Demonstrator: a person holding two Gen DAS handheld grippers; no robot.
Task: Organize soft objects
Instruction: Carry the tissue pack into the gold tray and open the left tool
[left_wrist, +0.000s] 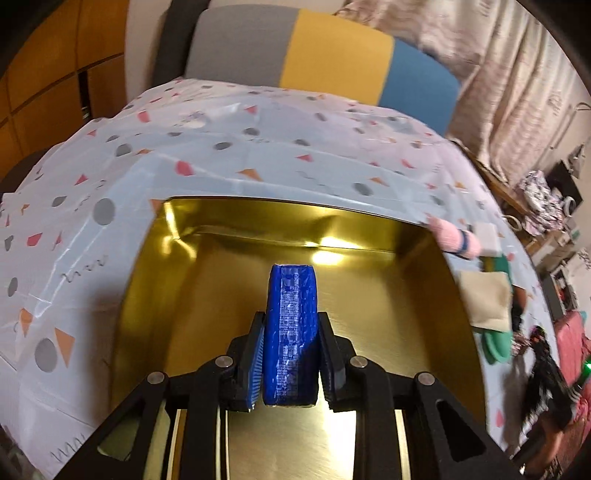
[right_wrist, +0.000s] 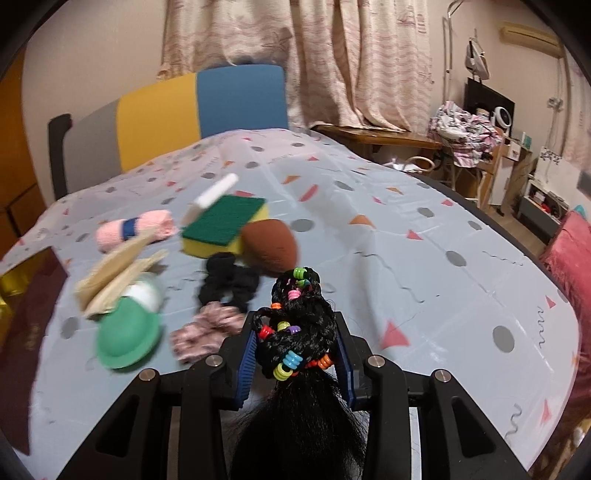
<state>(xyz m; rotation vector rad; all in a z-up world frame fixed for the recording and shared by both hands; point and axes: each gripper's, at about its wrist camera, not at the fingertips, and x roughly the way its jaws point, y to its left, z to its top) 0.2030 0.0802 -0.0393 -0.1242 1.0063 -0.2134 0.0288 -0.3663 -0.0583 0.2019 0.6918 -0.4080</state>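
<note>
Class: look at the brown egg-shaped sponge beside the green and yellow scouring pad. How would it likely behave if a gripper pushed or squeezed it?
The brown sponge is rounded with one tapered end, so a push would probably roll it in a curve. It looks like matte foam, so it is likely light, squashy and not slippery. It touches the scouring pad, which might stop it on that side.

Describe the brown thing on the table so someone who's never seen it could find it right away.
On the patterned tablecloth, find the pile of soft items left of centre. The brown makeup sponge lies right of the green-topped yellow sponge, above the black scrunchie. It alone is smooth, egg-shaped and plain brown.
</note>
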